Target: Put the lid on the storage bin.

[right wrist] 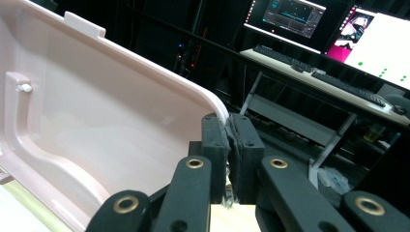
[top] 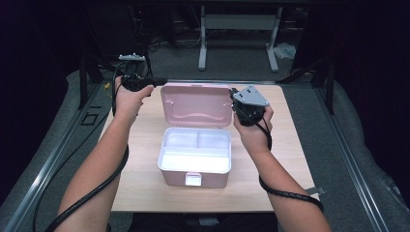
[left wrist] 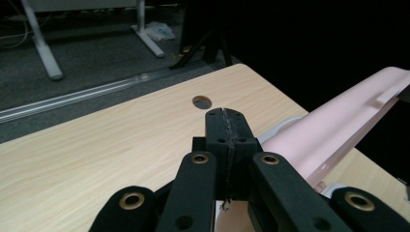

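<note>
A pale pink plastic storage box (top: 194, 164) with a white inner tray (top: 196, 150) stands near the middle of the light wood-grain table (top: 145, 193). The tray is divided at its far end into two compartments. A white latch tab (top: 193, 180) sits on the front wall of the box. The hinged pink lid (top: 196, 105) stands raised behind the box, its inner face turned toward the person.

The left gripper (top: 159, 81) is held above the far left part of the table, just beside the upper left corner of the lid and apart from it. In the left gripper view, the left gripper (left wrist: 226, 126) has its black jaws pressed flat together with nothing between them. The outer face of the lid (left wrist: 338, 125) runs along the right of that view, and a round cable hole (left wrist: 202, 102) shows in the table beyond the jaw tips.

The right gripper (top: 237, 99) sits at the right edge of the lid, with its grey three-cornered plate facing up. In the right gripper view, the right gripper (right wrist: 228, 130) has its jaws clenched against each other; the rounded corner of the lid's rim (right wrist: 212, 104) lies just beside the jaw tips. Whether the rim is pinched between the pads cannot be told. The inner face of the lid (right wrist: 87, 135) spans the left of this view.
</note>
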Tool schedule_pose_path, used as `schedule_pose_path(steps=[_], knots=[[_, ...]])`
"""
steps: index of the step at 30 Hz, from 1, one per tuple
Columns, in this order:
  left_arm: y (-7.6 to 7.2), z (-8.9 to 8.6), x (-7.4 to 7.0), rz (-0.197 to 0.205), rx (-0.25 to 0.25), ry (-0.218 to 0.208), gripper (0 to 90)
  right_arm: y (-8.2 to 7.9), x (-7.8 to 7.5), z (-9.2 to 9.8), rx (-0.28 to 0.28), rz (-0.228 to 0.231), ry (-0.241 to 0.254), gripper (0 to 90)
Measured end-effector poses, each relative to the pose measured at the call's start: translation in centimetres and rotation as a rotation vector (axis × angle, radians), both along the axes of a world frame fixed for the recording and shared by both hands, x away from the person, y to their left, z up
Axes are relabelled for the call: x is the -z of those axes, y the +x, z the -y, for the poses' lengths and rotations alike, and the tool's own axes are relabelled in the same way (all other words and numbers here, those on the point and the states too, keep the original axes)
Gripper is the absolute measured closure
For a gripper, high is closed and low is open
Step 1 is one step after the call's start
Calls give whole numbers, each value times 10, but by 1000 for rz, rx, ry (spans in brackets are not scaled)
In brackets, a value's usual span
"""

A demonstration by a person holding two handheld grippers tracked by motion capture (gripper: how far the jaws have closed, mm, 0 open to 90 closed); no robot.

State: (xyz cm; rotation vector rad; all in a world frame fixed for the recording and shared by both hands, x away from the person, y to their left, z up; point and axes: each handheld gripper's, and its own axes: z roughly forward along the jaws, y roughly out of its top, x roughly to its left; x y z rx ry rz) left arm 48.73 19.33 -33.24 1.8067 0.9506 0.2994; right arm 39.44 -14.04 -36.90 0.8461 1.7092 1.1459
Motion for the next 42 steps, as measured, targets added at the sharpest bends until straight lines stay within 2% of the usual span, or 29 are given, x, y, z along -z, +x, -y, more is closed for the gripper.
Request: schedule_pose_path(steps=[1, 3, 8, 9, 11, 14, 19, 21, 23, 24, 25, 27, 32, 34, 37, 42], knots=[[-1, 0, 0, -4, 7, -14, 900, 0, 0, 0, -2, -2, 0, 862], [-3, 0, -1, 1, 17, -13, 900, 2, -1, 1, -10, -6, -1, 864], [-13, -2, 1, -3, 33, 3, 900, -1, -1, -3, -34, -3, -9, 855], [-15, -2, 2, -6, 40, 7, 900, -4, -1, -4, -41, -3, -3, 828], [-24, -2, 3, 9, 45, 19, 900, -13, -1, -2, -63, 1, 21, 751], [-36, -6, 3, 21, 67, 10, 900, -27, -3, 4, -82, 5, 58, 709], [-59, -8, 7, 46, 113, -6, 900, -53, -3, 22, -106, 17, 80, 694], [-69, -4, 10, 55, 136, 19, 900, -60, 1, 32, -102, 2, 94, 694], [-81, -4, 13, 69, 155, 4, 900, -66, 4, 42, -96, -9, 115, 690], [-87, -4, 16, 67, 171, -17, 900, -67, 6, 45, -91, -15, 120, 691], [-94, -3, 20, 67, 183, -18, 900, -70, 7, 50, -85, -21, 133, 690], [-104, -2, 27, 70, 201, 1, 900, -74, 12, 60, -78, -35, 152, 690], [-131, 1, 58, 63, 222, 57, 900, -81, 24, 72, -67, -66, 189, 687], [-138, -1, 68, 67, 211, 56, 900, -83, 31, 73, -66, -80, 186, 687], [-147, -8, 79, 82, 188, 28, 900, -84, 41, 75, -55, -103, 193, 688], [-150, -21, 87, 80, 161, 14, 900, -86, 58, 78, -48, -138, 223, 687]])
